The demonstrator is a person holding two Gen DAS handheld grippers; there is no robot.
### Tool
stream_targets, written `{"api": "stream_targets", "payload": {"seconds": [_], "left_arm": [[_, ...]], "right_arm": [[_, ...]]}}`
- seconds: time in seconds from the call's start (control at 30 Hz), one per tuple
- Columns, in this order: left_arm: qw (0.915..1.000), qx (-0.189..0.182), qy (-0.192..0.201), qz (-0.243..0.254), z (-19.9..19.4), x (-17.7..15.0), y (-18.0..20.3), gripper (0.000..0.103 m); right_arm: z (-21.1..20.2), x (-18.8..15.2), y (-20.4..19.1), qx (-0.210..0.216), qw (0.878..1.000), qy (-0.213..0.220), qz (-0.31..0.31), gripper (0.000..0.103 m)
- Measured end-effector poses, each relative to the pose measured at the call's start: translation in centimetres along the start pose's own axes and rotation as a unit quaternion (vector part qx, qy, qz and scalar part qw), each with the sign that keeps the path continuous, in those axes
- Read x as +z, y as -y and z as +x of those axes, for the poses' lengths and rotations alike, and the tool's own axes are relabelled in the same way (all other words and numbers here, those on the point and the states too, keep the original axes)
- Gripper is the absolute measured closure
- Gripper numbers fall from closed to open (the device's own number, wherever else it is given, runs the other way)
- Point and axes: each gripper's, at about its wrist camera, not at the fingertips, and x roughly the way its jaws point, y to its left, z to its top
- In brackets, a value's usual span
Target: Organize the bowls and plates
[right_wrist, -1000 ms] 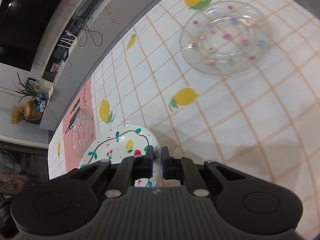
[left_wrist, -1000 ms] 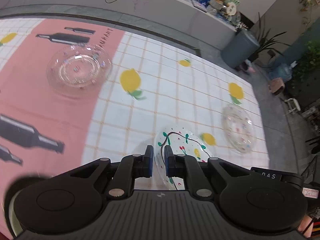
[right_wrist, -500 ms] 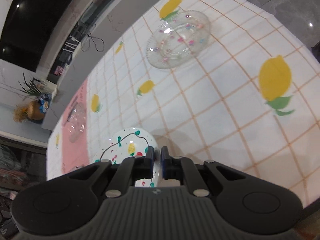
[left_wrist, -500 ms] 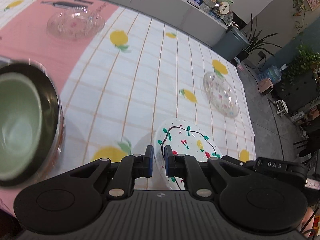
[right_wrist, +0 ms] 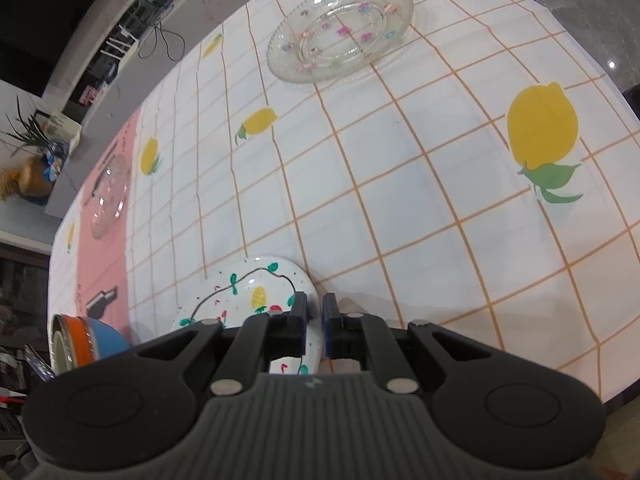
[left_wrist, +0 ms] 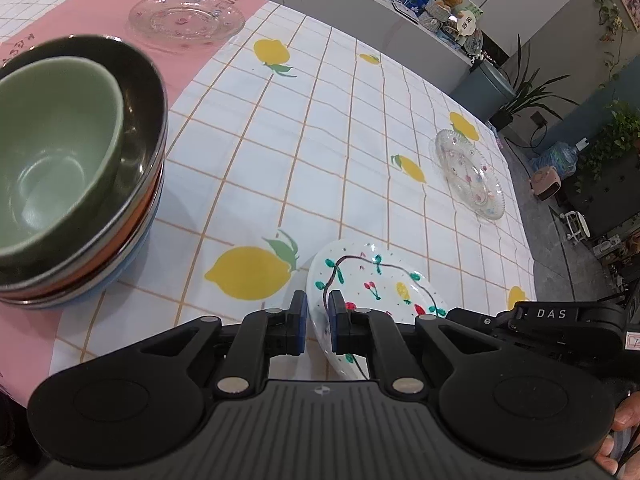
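- Leftmost, at nine o'clock in the left wrist view, a stack of bowls [left_wrist: 76, 168] sits on the bench [left_wrist: 360, 140], a green bowl [left_wrist: 52, 148] nested on top.
- Next, at six o'clock, the left gripper [left_wrist: 317, 320] has its fingers narrowed onto the left rim of the painted white plate [left_wrist: 376, 284].
- Across it, the right gripper [right_wrist: 315, 320] pinches the same plate's opposite rim.
- Farther off, one glass plate [left_wrist: 468, 172] lies at two o'clock, another glass plate [left_wrist: 186, 18] at eleven on the pink strip.
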Motion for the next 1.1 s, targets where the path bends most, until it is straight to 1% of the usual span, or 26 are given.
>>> {"api": "stream_targets", "payload": {"seconds": [0.2, 0.37, 0.7, 0.8, 0.83, 0.87, 0.97, 1.0, 1.07, 1.1], "left_arm": [[1.0, 0.005, -0.004, 0.001, 0.3, -0.6, -0.3, 0.091], [0.9999, 0.01, -0.009, -0.002, 0.9, -0.9, -0.6, 0.091], [0.9999, 0.014, -0.009, 0.002, 1.1, -1.0, -0.7, 0.091], [0.9999, 0.006, -0.008, -0.003, 1.1, -0.9, -0.8, 0.086], [0.9999, 0.006, -0.007, -0.005, 1.1, -0.9, -0.8, 0.086], [0.9999, 0.006, -0.005, -0.006, 1.0, -0.9, -0.8, 0.086], [0.9999, 0.008, 0.013, 0.006, 0.6, -0.9, -0.4, 0.081], [0.9997, 0.009, 0.021, 0.011, 0.4, -1.0, -0.2, 0.079], [0.9988, 0.015, 0.042, 0.02, -0.1, -1.1, 0.2, 0.076], [0.9979, 0.021, 0.055, 0.025, -0.4, -1.1, 0.5, 0.072]], "right_arm": [[0.1, 0.0, 0.1, 0.002, 1.0, -0.004, -0.002, 0.096], [0.5, -0.1, 0.1, -0.004, 1.0, -0.012, -0.002, 0.093], [0.8, -0.2, -0.3, -0.012, 1.0, -0.017, -0.017, 0.092], [0.9, -0.2, -0.5, -0.014, 1.0, -0.017, -0.021, 0.088], [0.9, -0.2, -0.5, -0.011, 1.0, -0.018, -0.019, 0.084], [0.9, -0.1, -0.4, -0.006, 1.0, -0.019, -0.013, 0.08], [0.8, 0.0, -0.3, 0.0, 1.0, -0.017, -0.006, 0.079], [0.7, 0.0, -0.3, 0.0, 1.0, -0.013, -0.006, 0.079], [0.4, 0.1, -0.4, 0.002, 1.0, -0.004, -0.007, 0.075], [0.3, 0.1, -0.4, 0.004, 1.0, 0.0, -0.006, 0.074]]}}
